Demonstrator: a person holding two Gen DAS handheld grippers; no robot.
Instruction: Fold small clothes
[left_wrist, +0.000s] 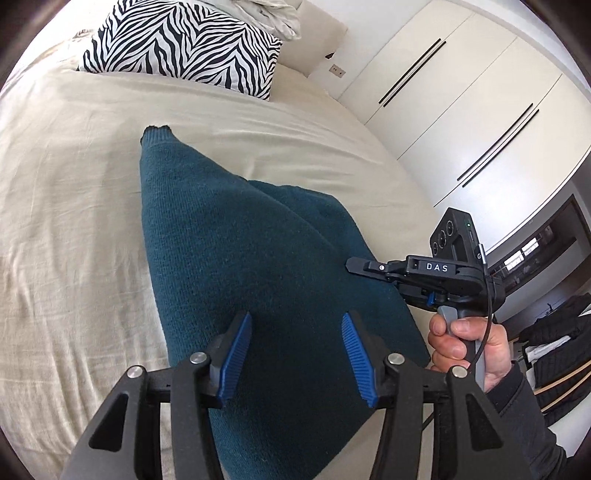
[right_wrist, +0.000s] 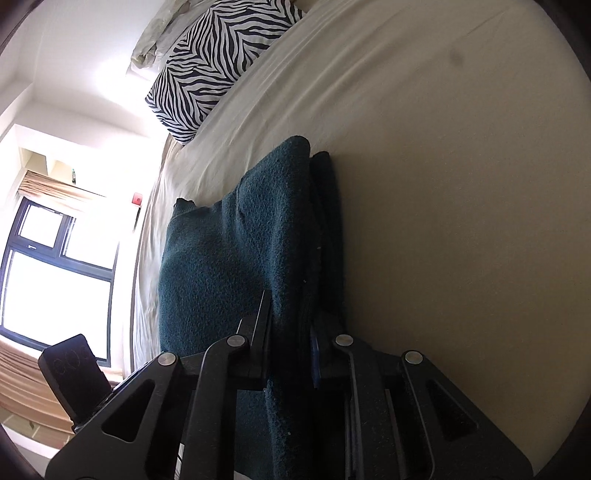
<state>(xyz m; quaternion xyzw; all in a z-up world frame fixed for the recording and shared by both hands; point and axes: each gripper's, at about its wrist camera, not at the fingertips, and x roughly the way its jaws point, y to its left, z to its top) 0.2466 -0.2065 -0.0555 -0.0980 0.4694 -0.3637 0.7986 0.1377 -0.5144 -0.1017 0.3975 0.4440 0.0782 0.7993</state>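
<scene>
A teal knitted sweater (left_wrist: 240, 240) lies partly folded on a cream bed sheet (left_wrist: 74, 184), one cuff pointing toward the pillow. My left gripper (left_wrist: 297, 332) hovers over its near part, the blue pads (left_wrist: 236, 350) standing apart with nothing pinched. My right gripper (left_wrist: 351, 265), held by a hand (left_wrist: 461, 343), is at the sweater's right edge. In the right wrist view the right gripper (right_wrist: 291, 325) is shut on a raised fold of the sweater (right_wrist: 221, 258), and the fabric hides its pads.
A zebra-striped pillow (left_wrist: 184, 44) lies at the head of the bed. White wardrobe doors (left_wrist: 461, 92) stand beyond the bed's right side, with dark clothes (left_wrist: 554, 332) near them. A bright window (right_wrist: 55, 277) is on the other side. Bare sheet (right_wrist: 443, 184) surrounds the sweater.
</scene>
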